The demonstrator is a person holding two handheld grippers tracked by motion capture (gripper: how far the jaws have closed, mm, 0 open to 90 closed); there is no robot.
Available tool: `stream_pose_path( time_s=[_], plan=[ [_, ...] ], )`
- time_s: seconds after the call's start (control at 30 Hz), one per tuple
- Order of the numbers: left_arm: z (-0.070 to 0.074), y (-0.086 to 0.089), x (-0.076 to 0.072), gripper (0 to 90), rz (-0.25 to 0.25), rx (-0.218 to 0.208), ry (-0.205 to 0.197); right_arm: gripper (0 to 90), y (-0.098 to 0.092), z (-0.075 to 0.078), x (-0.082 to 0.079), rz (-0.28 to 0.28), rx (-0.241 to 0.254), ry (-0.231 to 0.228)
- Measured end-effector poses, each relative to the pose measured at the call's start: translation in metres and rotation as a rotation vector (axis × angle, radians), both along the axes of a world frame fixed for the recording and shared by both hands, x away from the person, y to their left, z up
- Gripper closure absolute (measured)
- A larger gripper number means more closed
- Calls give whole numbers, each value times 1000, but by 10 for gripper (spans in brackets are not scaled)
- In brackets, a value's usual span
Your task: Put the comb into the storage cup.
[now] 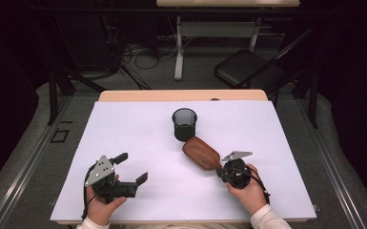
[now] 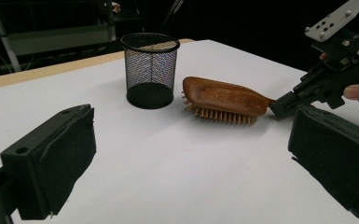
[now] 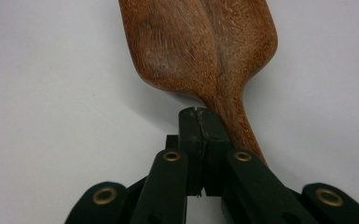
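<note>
A brown wooden hairbrush [image 1: 201, 152] lies bristles down on the white table, just in front of a black mesh cup [image 1: 184, 124]. My right gripper [image 1: 219, 171] is at the brush's handle end. In the right gripper view its jaws [image 3: 198, 116] are pressed together along a thin seam, and the hairbrush [image 3: 200, 46] handle runs beside and under the right jaw, not between them. My left gripper [image 1: 131, 168] rests open at the front left, empty. Past its wide-apart jaws [image 2: 191, 158] I see the cup [image 2: 150, 70], the hairbrush [image 2: 224, 99] and the right gripper [image 2: 282, 105].
The white table top [image 1: 124, 124] reaches a wooden strip at the far edge. Behind the table are a folding chair [image 1: 248, 67], a desk leg and loose cables on the floor.
</note>
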State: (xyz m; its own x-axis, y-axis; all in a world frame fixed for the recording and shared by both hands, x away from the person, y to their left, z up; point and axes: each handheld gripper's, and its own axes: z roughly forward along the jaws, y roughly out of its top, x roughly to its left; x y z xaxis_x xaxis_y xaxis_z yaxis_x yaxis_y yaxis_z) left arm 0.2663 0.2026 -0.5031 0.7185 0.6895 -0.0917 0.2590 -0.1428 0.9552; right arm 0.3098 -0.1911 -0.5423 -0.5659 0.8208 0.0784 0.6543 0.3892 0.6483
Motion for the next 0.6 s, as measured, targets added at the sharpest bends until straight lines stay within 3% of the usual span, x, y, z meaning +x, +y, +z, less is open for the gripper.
stream_pose_path(
  time_s=[0.6],
  plan=[
    [-1,0,1,8,4,4,2,771,2,9,-4,38,59,-17]
  ],
)
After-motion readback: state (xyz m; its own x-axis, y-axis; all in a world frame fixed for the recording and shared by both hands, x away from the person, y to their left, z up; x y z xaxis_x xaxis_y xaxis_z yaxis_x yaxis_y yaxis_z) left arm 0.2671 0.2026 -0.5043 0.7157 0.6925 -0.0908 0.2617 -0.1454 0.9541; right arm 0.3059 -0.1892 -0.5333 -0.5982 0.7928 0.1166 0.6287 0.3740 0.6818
